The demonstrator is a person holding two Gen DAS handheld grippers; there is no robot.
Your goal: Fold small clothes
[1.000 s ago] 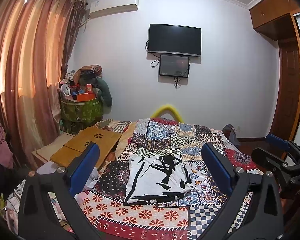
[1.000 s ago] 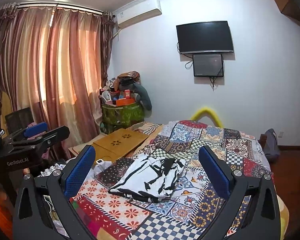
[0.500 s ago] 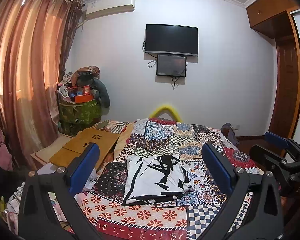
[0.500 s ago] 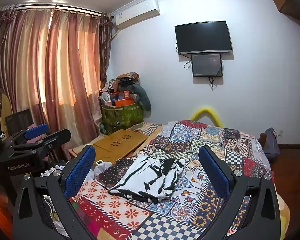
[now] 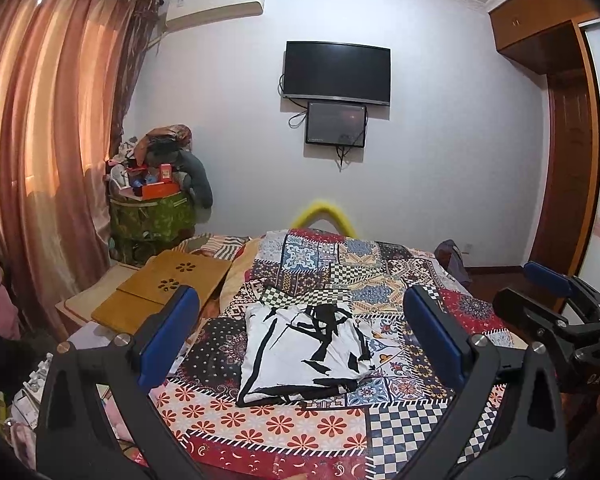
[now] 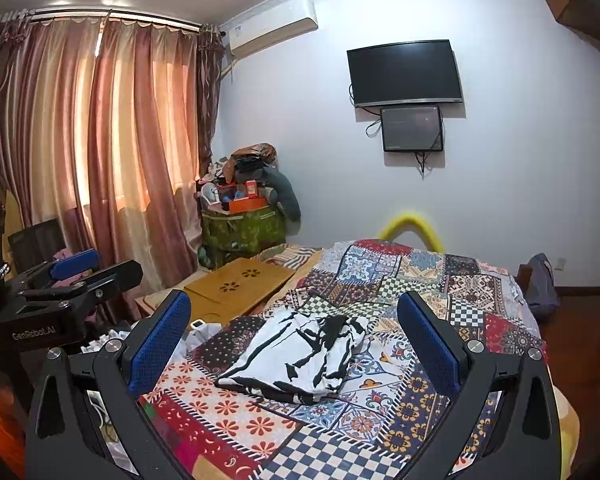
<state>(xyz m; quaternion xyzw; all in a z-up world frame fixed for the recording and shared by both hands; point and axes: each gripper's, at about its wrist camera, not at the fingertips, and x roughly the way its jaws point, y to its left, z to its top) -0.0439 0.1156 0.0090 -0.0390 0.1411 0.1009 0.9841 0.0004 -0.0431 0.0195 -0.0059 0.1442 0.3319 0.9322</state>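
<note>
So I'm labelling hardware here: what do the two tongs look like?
Both are black, angular frames with silver screws and blue textured pads. The left tongs show white "GenRobot.AI" lettering in the right wrist view; the right tongs show "DAS".

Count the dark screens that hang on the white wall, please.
2: a large screen on the wall beyond the bed, and a smaller screen directly beneath it, touching or nearly so. No others show.

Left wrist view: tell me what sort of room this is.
Most likely a home bedroom. A bed covered in a patchwork quilt fills the foreground, a black-and-white garment lying on it. A television hangs on the far wall, and long curtains cover a window.
</note>
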